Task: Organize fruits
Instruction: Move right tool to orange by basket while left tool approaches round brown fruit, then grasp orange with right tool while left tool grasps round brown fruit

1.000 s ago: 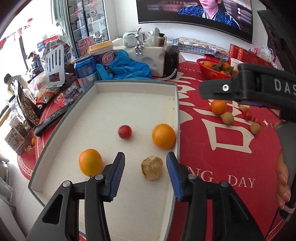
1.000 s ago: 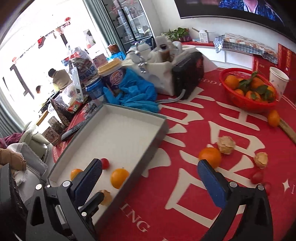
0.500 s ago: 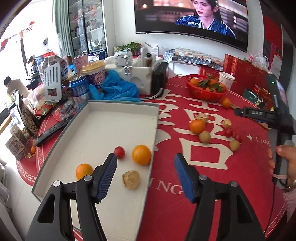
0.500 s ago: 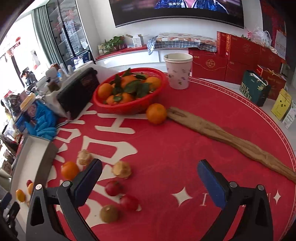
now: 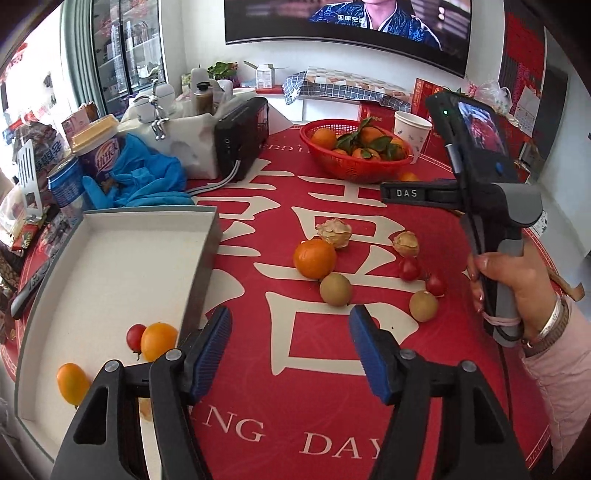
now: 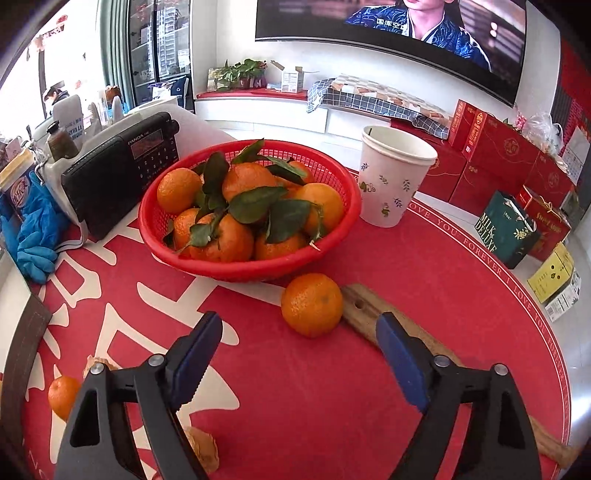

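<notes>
Above red cloth [image 5: 295,406]: left hand-held gripper [image 5: 290,349] empty, agape; right hand-held gripper [image 6: 299,354] closing, empty.

bare red cloth [image 6: 314,387] lies open before a loose orange [image 6: 312,304], hemmed by basket [image 6: 221,267] and wooden stick [image 6: 369,314].

Orange mandarins with green leaves fill a red basket [image 6: 334,221] on the red, white-lettered tablecloth [image 6: 388,277]

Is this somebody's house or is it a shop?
Probably a living room at home, though I can't be sure: a big TV on the wall, a red-clothed table with a basket of oranges, and red gift boxes stacked behind.
</notes>
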Demonstrator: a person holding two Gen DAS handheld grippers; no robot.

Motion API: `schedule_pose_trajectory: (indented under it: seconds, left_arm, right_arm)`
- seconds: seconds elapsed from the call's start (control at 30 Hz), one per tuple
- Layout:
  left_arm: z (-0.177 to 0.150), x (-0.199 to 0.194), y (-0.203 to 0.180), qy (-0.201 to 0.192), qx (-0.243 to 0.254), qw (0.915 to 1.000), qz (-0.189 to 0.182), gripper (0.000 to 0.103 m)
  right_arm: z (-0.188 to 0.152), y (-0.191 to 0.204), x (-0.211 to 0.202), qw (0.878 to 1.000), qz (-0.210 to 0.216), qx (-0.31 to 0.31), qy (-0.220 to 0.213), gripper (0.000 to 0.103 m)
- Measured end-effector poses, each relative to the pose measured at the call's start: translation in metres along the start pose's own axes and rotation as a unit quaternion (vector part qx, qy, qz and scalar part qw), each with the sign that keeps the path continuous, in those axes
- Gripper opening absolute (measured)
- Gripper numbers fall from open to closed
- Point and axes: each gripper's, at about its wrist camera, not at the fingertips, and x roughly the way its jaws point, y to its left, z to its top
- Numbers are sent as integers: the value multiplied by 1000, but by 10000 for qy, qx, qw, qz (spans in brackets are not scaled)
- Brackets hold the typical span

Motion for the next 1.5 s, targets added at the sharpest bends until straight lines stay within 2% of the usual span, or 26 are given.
schedule_pose_trajectory:
  seconds: [0.07, 0.13, 0.2, 0.27, 0.43, 0.53, 0.57, 0.6, 0.63, 0.73, 0.87, 1.07, 1.2, 1.5]
  left_arm:
    - [4, 9, -4, 69, 11, 10000, -58, 70]
    - [7, 17, -10, 128, 50, 9999, -60, 70]
    - [9, 24, -14, 152, 85, 9998, -54, 70]
    - [11, 31, -18, 181, 101, 9998, -58, 70]
    - [11, 45, -25, 283, 81, 9995, -84, 69]
    - [9, 54, -27, 393, -10, 9991, -128, 54]
    - [8, 58, -28, 442, -39, 9989, -133, 47]
    - [8, 57, -29, 316, -4, 9995, -35, 34]
    - [7, 57, -31, 297, 39, 9996, -2, 28]
    - [-2, 50, -28, 266, 24, 9996, -80, 28]
    - [-32, 27, -23, 191, 27, 9998, 0, 28]
    - [-70, -2, -20, -27, -45, 9999, 107, 28]
    - [-69, -1, -22, -50, -61, 9999, 131, 28]
    - [-70, -1, -22, -59, -56, 9998, 155, 28]
  right_arm:
    - [2, 2, 7, 10000, -6, -29, 22, 85]
    - [3, 2, 13, 9999, 38, -42, 84, 61]
    - [2, 3, 18, 9999, 28, -39, 147, 54]
    - [0, 0, 21, 9999, 68, 17, 144, 38]
    - [-12, -13, 5, 9993, 289, 254, 22, 38]
    - [-32, -22, -19, 9985, 429, 329, 8, 38]
    - [-38, -25, -28, 9983, 469, 359, 15, 38]
    - [-48, -28, -37, 9980, 495, 403, 24, 38]
    - [-54, -30, -46, 9977, 517, 432, 40, 38]
    - [-81, -35, -75, 9964, 623, 574, 74, 39]
    - [-122, -35, -106, 9948, 727, 703, 82, 39]
    - [-162, -19, -132, 9929, 894, 780, -56, 39]
    - [-171, -15, -129, 9931, 919, 728, 8, 39]
    - [-168, -20, -124, 9918, 936, 867, 27, 39]
